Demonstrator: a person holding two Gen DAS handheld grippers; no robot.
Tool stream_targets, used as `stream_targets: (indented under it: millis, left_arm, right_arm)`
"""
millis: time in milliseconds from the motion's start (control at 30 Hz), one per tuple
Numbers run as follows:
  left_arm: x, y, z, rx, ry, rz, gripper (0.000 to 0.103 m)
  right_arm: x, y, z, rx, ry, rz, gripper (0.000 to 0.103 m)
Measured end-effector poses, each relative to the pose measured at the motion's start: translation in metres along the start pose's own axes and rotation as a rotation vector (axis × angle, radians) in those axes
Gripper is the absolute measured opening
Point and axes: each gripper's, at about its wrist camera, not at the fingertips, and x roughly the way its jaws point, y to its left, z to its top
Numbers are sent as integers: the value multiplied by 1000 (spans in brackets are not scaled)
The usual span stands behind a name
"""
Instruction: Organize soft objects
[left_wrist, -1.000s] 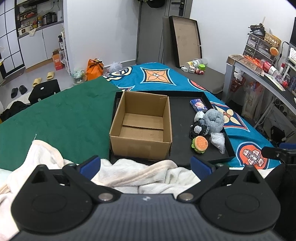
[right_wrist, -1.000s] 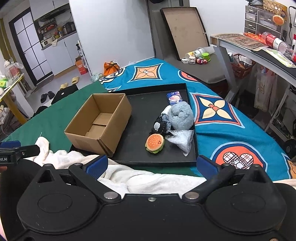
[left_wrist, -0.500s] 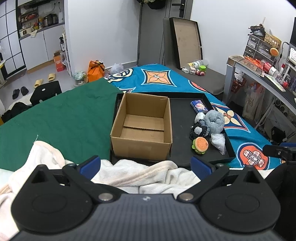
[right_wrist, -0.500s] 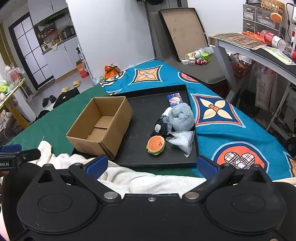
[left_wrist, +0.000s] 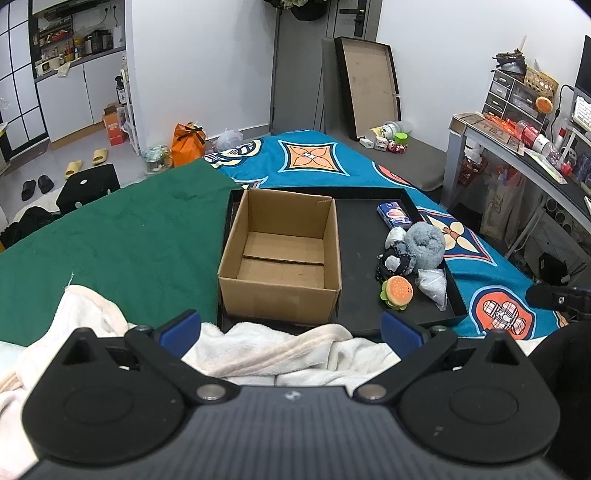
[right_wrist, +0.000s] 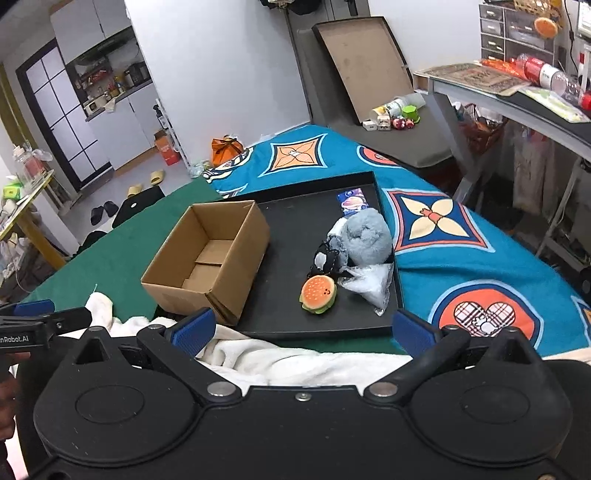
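Note:
An empty cardboard box (left_wrist: 280, 258) (right_wrist: 210, 258) stands open on the left half of a black tray (left_wrist: 354, 240) (right_wrist: 291, 229). On the tray's right side lie a burger plush (left_wrist: 397, 292) (right_wrist: 318, 294), a black-and-white plush (left_wrist: 393, 260) (right_wrist: 327, 258), a grey fluffy plush (left_wrist: 424, 243) (right_wrist: 365, 236), a clear plastic bag (left_wrist: 432, 286) (right_wrist: 369, 286) and a small blue packet (left_wrist: 394, 215) (right_wrist: 352, 201). My left gripper (left_wrist: 290, 330) is open and empty, short of the box. My right gripper (right_wrist: 303, 330) is open and empty, short of the tray.
A white towel (left_wrist: 288, 354) (right_wrist: 280, 360) lies bunched under both grippers at the near edge. The bed has a green cover (left_wrist: 122, 236) on the left and a blue patterned one (right_wrist: 461, 236) on the right. A desk (left_wrist: 524, 158) stands at the right.
The right gripper has moved forward and tilted a little, so the tray and plush toys look nearer. The left gripper has hardly moved. Both stay open.

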Motion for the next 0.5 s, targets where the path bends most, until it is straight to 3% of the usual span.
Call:
stream_targets:
  millis: [500]
  left_arm:
    - [17,7,8,-20,23,12,103]
  right_arm:
    - [19,-11,-2,46,31,15,103]
